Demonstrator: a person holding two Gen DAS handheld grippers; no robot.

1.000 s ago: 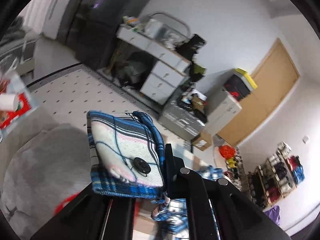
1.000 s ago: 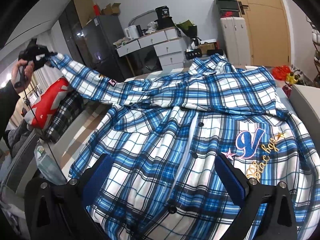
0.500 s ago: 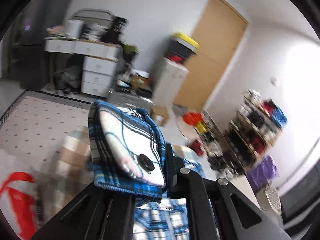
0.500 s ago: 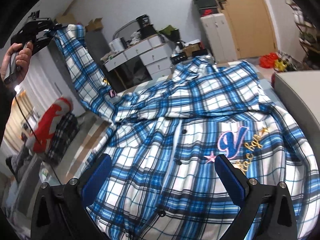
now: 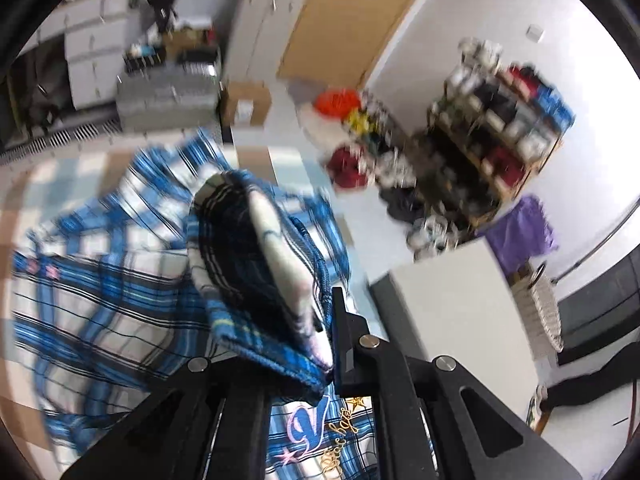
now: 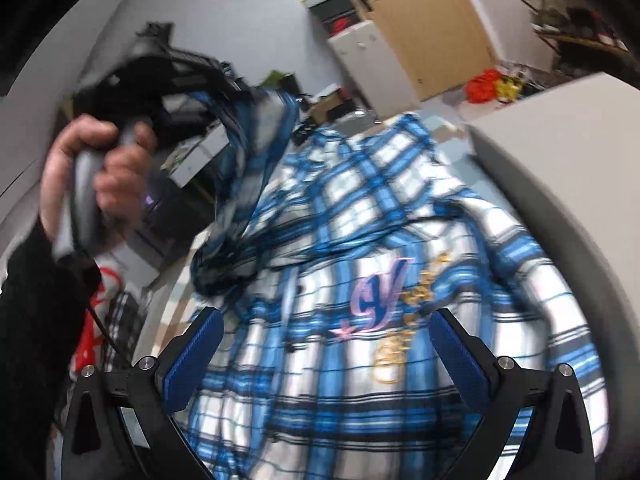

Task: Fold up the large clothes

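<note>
A blue, white and black plaid shirt (image 6: 400, 208) lies spread front-up, its pink "V" logo (image 6: 380, 292) showing. My left gripper (image 5: 320, 320) is shut on the shirt's sleeve cuff (image 5: 264, 272) and holds it above the shirt body (image 5: 100, 272). In the right wrist view a hand (image 6: 92, 168) holds that left gripper (image 6: 224, 80) at the upper left, and the sleeve (image 6: 256, 168) hangs from it down to the shirt. My right gripper (image 6: 326, 340) is open over the shirt's front, nothing between its blue pads (image 6: 196, 356).
A pale grey block (image 6: 560, 152) borders the shirt on the right. A cluttered shelf (image 5: 492, 120), a wooden door (image 6: 440, 20) and white drawers (image 5: 96, 40) stand further off. A red bag (image 6: 100, 320) lies at the left, beyond the shirt's edge.
The left gripper has swung the cuff from far out on the left inward and down over the shirt body, so the sleeve now drapes. The right gripper has rolled and shifted, still open.
</note>
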